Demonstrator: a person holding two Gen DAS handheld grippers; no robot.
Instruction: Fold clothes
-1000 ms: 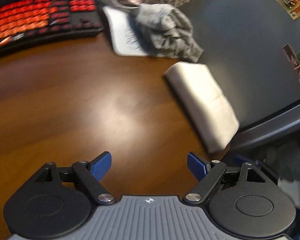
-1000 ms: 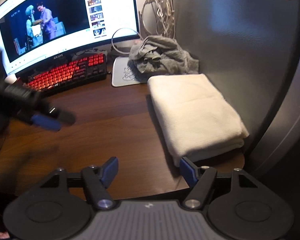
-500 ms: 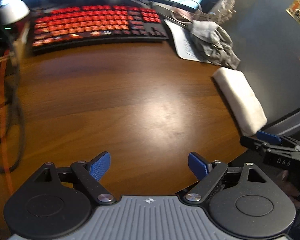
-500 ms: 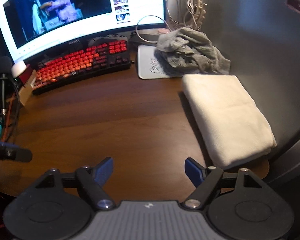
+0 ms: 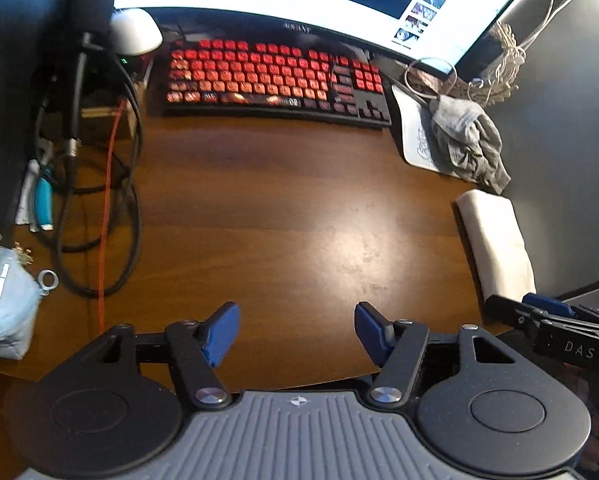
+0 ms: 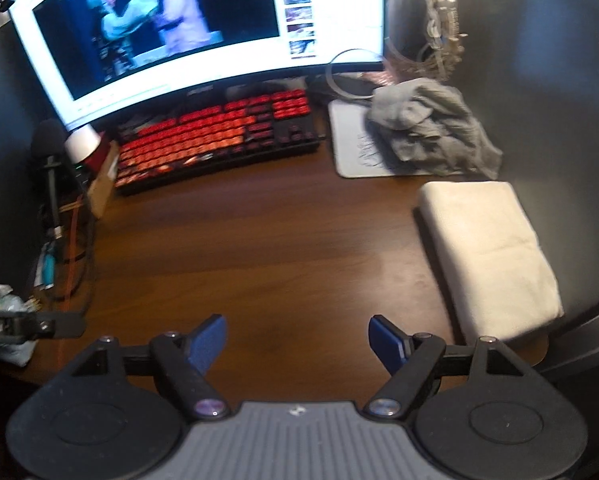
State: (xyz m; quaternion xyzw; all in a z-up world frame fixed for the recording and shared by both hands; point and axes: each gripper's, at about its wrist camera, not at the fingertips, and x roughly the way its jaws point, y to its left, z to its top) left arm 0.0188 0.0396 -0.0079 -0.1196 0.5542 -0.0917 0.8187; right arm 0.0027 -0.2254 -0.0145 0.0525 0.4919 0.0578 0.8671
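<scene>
A folded cream cloth (image 6: 489,256) lies flat at the right edge of the brown desk (image 6: 283,248); it also shows in the left wrist view (image 5: 495,240). A crumpled grey garment (image 6: 431,132) sits behind it on a mouse pad, and also shows in the left wrist view (image 5: 467,144). My left gripper (image 5: 297,332) is open and empty above the desk's front edge. My right gripper (image 6: 297,344) is open and empty over the front edge, left of the cream cloth. The right gripper's side shows in the left wrist view (image 5: 547,316).
A red-keyed keyboard (image 5: 275,76) and a monitor (image 6: 187,36) stand at the back. A white mouse pad (image 6: 359,148) lies under the grey garment. Cables (image 5: 99,184), a microphone (image 6: 49,148) and a pale pouch (image 5: 3,300) crowd the left side. A dark wall (image 6: 539,80) bounds the right.
Both grippers have pulled back and up from the desk, so more of the monitor and keyboard shows. The left gripper has swung left, away from the cream cloth. Both stay open.
</scene>
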